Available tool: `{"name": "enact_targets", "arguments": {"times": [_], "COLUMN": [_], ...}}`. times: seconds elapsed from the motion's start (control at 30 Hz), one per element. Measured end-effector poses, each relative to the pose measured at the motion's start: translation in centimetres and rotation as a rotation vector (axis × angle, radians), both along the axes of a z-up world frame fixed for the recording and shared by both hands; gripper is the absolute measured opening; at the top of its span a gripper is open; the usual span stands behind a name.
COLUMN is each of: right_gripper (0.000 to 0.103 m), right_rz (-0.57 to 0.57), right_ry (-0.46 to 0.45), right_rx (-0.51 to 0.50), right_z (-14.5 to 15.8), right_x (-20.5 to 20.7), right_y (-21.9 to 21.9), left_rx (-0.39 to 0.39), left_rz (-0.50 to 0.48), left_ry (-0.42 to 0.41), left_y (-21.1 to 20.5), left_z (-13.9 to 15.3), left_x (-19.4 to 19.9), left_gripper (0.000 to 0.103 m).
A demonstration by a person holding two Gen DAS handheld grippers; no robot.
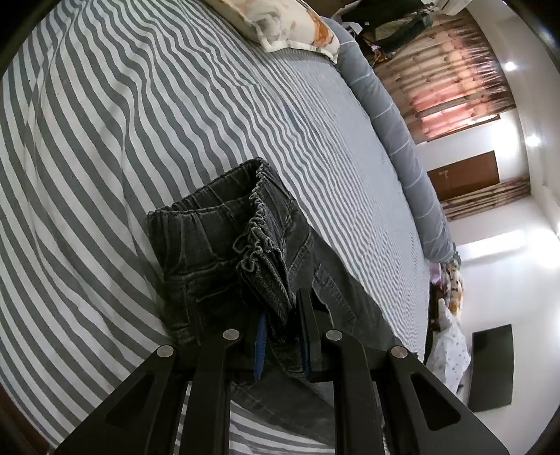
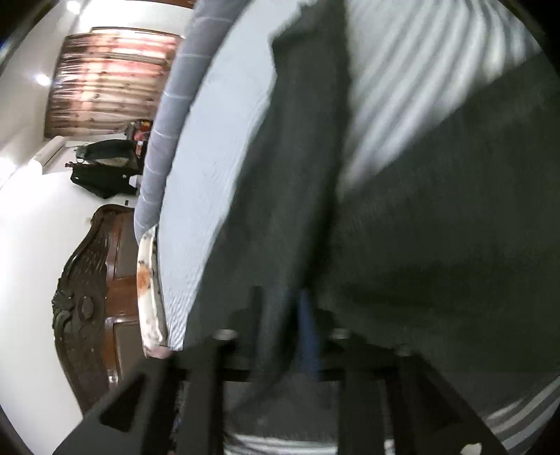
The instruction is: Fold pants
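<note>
Here, dark grey pants (image 1: 224, 252) on the striped bed (image 1: 105, 140), elastic waistband farthest from the left wrist camera, upper part bunched and lifted off the sheet. Left tool (image 1: 283, 329) nearly closed, pads pinching a gathered fold of the denim just below the waistband; fabric hanging slack to either side, one leg trailing back under the tool. Grip placed near the waist, presumably to anchor that end while the other end is brought over.

In the right wrist view, heavily blurred: right tool (image 2: 280, 315) partly open with dark cloth of the pants (image 2: 420, 227) passing between its fingers; whether the pads press on it cannot be told through the blur. Cloth spread broadly across that view, striped sheet (image 2: 420, 70) visible beyond it.

Patterned pillow (image 1: 290, 28) and long grey bolster (image 1: 402, 140) along the far edge of the bed, well apart from the garment.

Judged stage: early, garment gathered rather than laid flat, no clean fold yet formed. Likely risk: uneven layers if the bunched waist is not smoothed first
</note>
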State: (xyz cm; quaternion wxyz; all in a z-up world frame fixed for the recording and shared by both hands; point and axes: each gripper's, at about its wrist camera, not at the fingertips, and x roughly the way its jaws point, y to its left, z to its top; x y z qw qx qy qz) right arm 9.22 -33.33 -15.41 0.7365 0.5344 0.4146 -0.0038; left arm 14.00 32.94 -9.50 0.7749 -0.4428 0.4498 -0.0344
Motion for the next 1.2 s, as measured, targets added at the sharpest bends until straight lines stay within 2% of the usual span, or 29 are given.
{"name": "enact_targets", "arguments": {"times": [0.07,0.27,0.33,0.47,0.63,0.73,0.77,0.93,1.03,1.2], "right_gripper": [0.033,0.032,0.032,0.030,0.029,0.024,0.019,0.007,0.005,0.005], "right_rz": [0.016,0.116,0.154,0.160,0.049,0.001,0.007,0.079,0.063,0.136], "right_ry": [0.010,-0.109,-0.148,-0.181,-0.249,-0.277,-0.278,-0.233,-0.207,-0.191], "right_rx": [0.049,0.283,0.298,0.339,0.320,0.290,0.282,0.191,0.178,-0.030], "right_z": [-1.5,-4.6,-4.9,-5.2,-3.5,-2.3,-2.0,-1.4,-1.0,3.1], "right_x": [-0.6,0.1,1.1,2.8,4.4,5.1,5.5,6.9,6.7,5.0], "right_y": [1.4,7.3,8.9,10.2,6.3,3.6,3.1,3.3,3.9,4.5], "left_rx": [0.007,-0.020,-0.033,-0.026,0.020,0.022,0.023,0.054,0.061,0.081], "left_rz": [-0.001,0.015,0.025,0.049,0.051,0.059,0.061,0.059,0.053,0.017], "left_ry": [-0.007,-0.023,-0.021,-0.041,-0.036,-0.023,-0.014,0.009,0.018,0.022], "left_y": [-0.2,0.1,0.3,0.7,0.6,0.7,0.7,0.7,0.6,0.5], "left_z": [0.2,1.1,1.4,2.6,2.7,2.2,1.9,1.5,1.4,2.0], "left_x": [0.1,0.7,1.2,2.4,3.3,3.3,3.3,3.1,2.9,2.5], "left_gripper": [0.016,0.016,0.016,0.016,0.016,0.016,0.016,0.015,0.015,0.016]}}
